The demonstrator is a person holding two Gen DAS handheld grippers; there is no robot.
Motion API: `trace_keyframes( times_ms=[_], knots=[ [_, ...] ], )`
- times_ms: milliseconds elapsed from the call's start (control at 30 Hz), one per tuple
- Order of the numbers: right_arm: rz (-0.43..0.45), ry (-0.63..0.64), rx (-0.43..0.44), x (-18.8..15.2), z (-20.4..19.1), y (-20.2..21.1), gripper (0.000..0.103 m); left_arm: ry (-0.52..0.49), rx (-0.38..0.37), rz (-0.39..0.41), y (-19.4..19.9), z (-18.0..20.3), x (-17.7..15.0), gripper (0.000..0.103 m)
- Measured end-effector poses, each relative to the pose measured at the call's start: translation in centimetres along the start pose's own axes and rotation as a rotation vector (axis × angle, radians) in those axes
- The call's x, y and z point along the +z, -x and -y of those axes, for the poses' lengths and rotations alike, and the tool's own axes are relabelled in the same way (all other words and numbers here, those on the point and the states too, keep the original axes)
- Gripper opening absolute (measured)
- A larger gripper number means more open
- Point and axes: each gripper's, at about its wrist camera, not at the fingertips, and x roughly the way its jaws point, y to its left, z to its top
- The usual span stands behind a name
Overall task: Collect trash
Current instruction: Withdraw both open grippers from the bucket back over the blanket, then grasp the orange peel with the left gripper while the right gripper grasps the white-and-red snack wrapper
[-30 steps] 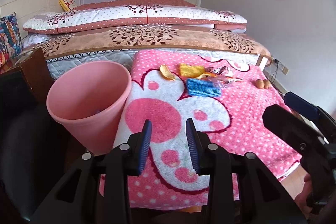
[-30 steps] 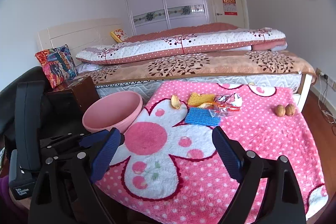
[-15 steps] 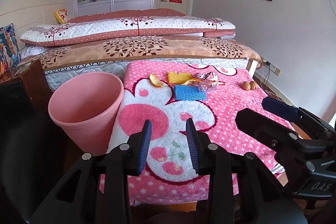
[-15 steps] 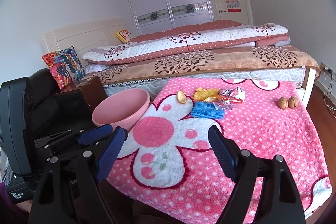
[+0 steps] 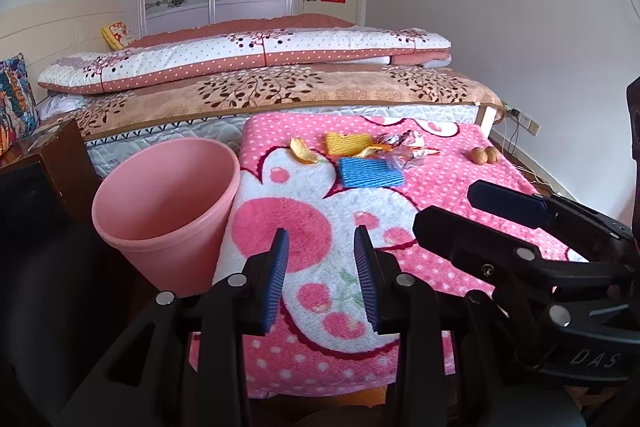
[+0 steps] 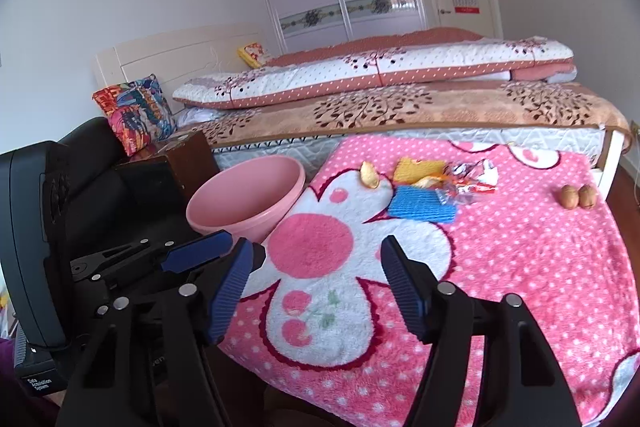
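Both grippers hover over the near end of the pink blanket [image 5: 460,163]. The left gripper [image 5: 322,275] stands open and empty; the right gripper [image 6: 316,291] is closing on nothing. The trash [image 6: 432,187] lies at the far end, the bin [image 5: 160,203] beside the blanket's left edge

1 pink bin [image 5: 166,203], 2 walnuts [image 5: 485,155], 2 sponges [image 5: 370,172], 1 peel [image 5: 302,151].

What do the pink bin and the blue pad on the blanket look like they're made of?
Pink bin: likely moulded plastic, smooth with a soft sheen and a thin rolled rim. Blue pad: seemingly ribbed foam or woven cloth, matte, with raised parallel ridges; can't tell which.
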Motion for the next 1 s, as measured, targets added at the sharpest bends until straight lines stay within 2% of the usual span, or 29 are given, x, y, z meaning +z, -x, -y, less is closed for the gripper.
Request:
trace_keyframes(
  times_ms=[233, 567, 733, 800, 1000],
  knots=[
    [-0.089, -0.082, 0.013, 0.0, 2.4, -3.4, 0.054, 0.084, -0.044, -0.081, -3.2, -2.3, 0.1, 0.034],
    [-0.072, -0.210, -0.130, 1.3, 9.4, -5.4, 0.052, 0.046, -0.059, -0.114, -7.1, -2.7, 2.6, 0.034],
    [-0.061, -0.239, -0.216, 1.9, 12.3, -6.0, 0.052, 0.022, -0.095, -0.138, -9.6, -2.4, 4.4, 0.034],
    [-0.063, -0.252, -0.228, 2.1, 13.3, -6.3, 0.052, 0.028, -0.115, -0.144, -10.9, -2.3, 5.3, 0.034],
    [-0.075, -0.290, -0.267, 2.3, 15.9, -7.0, 0.052, 0.065, -0.098, -0.179, -15.7, -2.4, 7.9, 0.034]
  ],
)
